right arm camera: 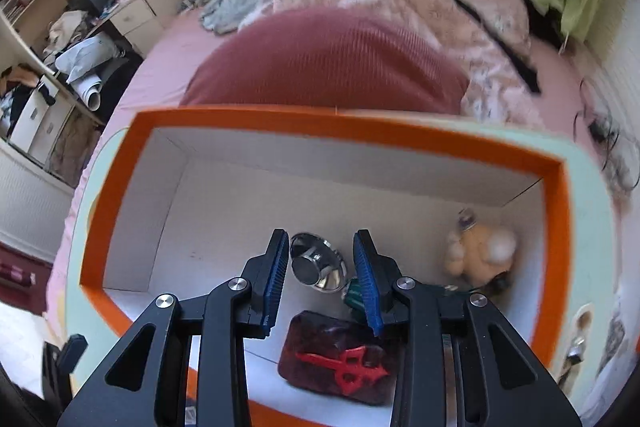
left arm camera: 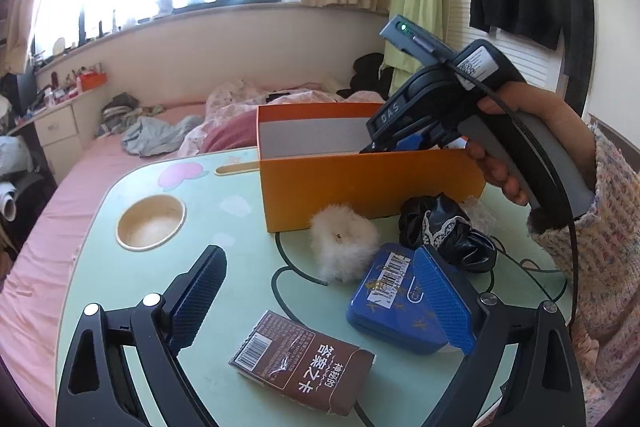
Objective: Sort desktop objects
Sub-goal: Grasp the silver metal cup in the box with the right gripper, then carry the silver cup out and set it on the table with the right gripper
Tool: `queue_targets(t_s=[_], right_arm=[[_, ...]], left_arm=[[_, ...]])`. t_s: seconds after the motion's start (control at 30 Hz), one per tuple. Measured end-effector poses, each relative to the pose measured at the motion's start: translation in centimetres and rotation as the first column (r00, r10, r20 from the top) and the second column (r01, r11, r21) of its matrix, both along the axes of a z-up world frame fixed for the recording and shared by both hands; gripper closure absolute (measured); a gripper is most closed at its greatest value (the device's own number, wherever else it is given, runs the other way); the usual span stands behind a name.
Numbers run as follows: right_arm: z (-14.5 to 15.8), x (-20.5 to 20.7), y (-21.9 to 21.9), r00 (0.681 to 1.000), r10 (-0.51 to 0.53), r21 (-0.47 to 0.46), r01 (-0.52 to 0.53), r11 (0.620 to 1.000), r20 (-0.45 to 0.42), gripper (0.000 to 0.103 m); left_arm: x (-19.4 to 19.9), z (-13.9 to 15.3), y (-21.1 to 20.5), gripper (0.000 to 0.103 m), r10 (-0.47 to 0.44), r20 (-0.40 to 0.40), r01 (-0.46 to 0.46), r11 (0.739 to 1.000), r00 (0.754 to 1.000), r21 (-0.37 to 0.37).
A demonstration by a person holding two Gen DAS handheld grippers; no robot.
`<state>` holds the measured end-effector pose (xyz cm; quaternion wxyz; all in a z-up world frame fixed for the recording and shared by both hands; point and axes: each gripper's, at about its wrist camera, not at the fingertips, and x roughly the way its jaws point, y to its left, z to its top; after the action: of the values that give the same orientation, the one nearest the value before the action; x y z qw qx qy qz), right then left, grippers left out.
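An orange box (left arm camera: 372,183) stands at the back of the green lap table (left arm camera: 224,255). My left gripper (left arm camera: 320,291) is open and empty above the table, over a brown card box (left arm camera: 302,361), a blue tin (left arm camera: 394,301), a white fluffy pom-pom (left arm camera: 344,243) and a black lace scrunchie (left arm camera: 444,227). My right gripper (right arm camera: 322,279) is open and empty over the orange box (right arm camera: 560,227); it also shows in the left wrist view (left arm camera: 374,147). Inside lie a dark red block with a red emblem (right arm camera: 340,359), a shiny metal piece (right arm camera: 318,263), a green item (right arm camera: 354,297) and a yellow plush toy (right arm camera: 480,251).
A round cup recess (left arm camera: 151,223) is sunk in the table's left side. A pink bed (left arm camera: 120,163) with piled bedding and clothes lies behind the table. Cluttered shelves (right arm camera: 52,39) stand to the left. Black cables (left arm camera: 532,267) trail at the table's right edge.
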<state>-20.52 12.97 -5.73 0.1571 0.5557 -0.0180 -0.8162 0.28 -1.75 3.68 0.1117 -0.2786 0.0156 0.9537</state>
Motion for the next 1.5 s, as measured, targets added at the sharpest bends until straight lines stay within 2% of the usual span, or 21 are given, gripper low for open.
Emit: queue_targets(t_s=[0.03,0.07,0.13,0.23,0.33,0.5,0.6,0.77,0.93,1.1,1.27,1.37,1.43,1.5], right_arm=[[0.0,0.1,-0.2,1.0,0.006,0.013,-0.006,1.0,-0.006,0.068],[0.0,0.2,-0.5,1.0,0.009,0.034,-0.008,0.999,-0.019,0.074],[0.0,0.5,-0.7,0.999,0.008,0.054,-0.006,0.999,-0.039,0.074],[0.4,1.0,-0.2,0.998,0.008,0.01,-0.008,1.0,-0.059,0.075],[2.3,2.0,0.5,0.989,-0.014,-0.051,0.007,0.999,-0.15,0.075],[7.6,7.6,1.8,0.941,-0.021,-0.126,-0.023,0.992,-0.339,0.075],[8.4,11.7,2.2,0.92,0.003,-0.132,-0.06,0.99,-0.392,0.075],[5.6,15.5,3.0,0.935,0.027,-0.085,-0.061,0.995,-0.354,0.075],[3.4,15.5,4.4,0.935,-0.032,-0.043,0.017,0.999,-0.353,0.075],[1.6,13.7,5.3,0.955,-0.081,-0.074,0.062,0.995,-0.287,0.075],[0.8,12.5,4.2,0.967,-0.035,-0.118,0.005,0.993,-0.254,0.075],[0.5,12.0,3.2,0.96,-0.016,-0.13,-0.021,0.991,-0.281,0.074],[0.7,12.5,3.5,0.952,-0.032,-0.191,-0.028,0.981,-0.303,0.074],[1.2,13.3,4.2,0.943,-0.056,-0.249,-0.029,0.968,-0.327,0.062]], left_arm=[[0.0,0.0,0.0,0.009,0.0,0.0,0.0,1.0,1.0,0.001],[-0.1,0.0,0.0,0.009,0.001,0.0,-0.001,1.0,1.0,0.001],[-0.1,0.0,-0.1,0.009,0.0,0.008,0.0,1.0,1.0,0.006],[-0.1,0.0,-0.1,0.009,0.005,0.012,-0.005,1.0,1.0,0.009],[-0.3,0.0,0.0,0.009,0.006,0.018,-0.006,1.0,1.0,0.009],[-0.4,0.1,-0.1,0.009,0.01,0.025,-0.011,1.0,1.0,0.012],[-0.4,0.1,-0.2,0.009,0.015,0.022,-0.015,1.0,1.0,0.019],[-0.4,0.2,-0.4,0.009,0.022,0.013,-0.023,1.0,1.0,0.019],[-0.5,0.3,-0.4,0.009,0.03,-0.003,-0.03,0.999,1.0,0.022],[-0.5,0.2,-0.4,0.009,0.028,0.018,-0.029,0.999,0.999,0.018],[-0.6,0.1,-0.5,0.009,0.025,0.019,-0.025,0.999,1.0,0.027],[-0.6,0.1,-0.5,0.009,0.022,0.018,-0.023,0.999,1.0,0.029],[-0.6,0.1,-0.4,0.009,0.021,0.019,-0.022,0.999,1.0,0.029],[-0.6,0.1,-0.4,0.009,0.022,0.02,-0.023,0.999,1.0,0.026]])
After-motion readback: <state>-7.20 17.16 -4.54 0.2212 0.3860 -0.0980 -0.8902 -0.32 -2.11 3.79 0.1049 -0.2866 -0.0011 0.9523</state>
